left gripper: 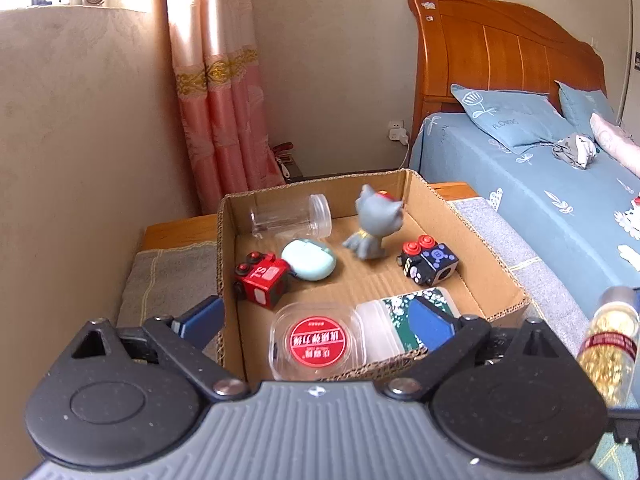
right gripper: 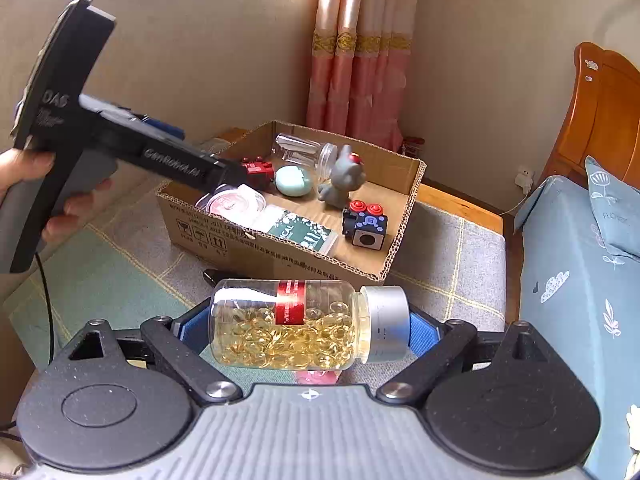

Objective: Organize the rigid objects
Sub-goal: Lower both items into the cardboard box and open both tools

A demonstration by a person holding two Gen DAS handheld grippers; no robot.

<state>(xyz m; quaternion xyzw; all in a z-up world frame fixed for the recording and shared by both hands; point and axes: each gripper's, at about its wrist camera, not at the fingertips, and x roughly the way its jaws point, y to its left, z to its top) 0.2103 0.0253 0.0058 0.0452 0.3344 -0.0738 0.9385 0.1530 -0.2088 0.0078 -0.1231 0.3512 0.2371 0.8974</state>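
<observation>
The cardboard box point(left gripper: 496, 268) at twelve o'clock holds two toy cubes point(left gripper: 262, 282), one cat figure point(left gripper: 370, 228), one empty jar point(left gripper: 290, 216), one green case point(left gripper: 308, 260), one round tub point(left gripper: 316, 340), one flat packet point(left gripper: 404, 316); one capsule bottle point(right gripper: 308, 324) at six o'clock.

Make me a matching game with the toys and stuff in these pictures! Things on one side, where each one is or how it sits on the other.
Things
1. pill bottle
2. grey cat figure
3. clear jar
4. red cube toy

Places or states
A. lying on its side at the box's back wall
B. held sideways in the right gripper, outside the cardboard box
C. standing upright in the box
D. beside the mint green case

Pairs: 1-B, 2-C, 3-A, 4-D
</observation>
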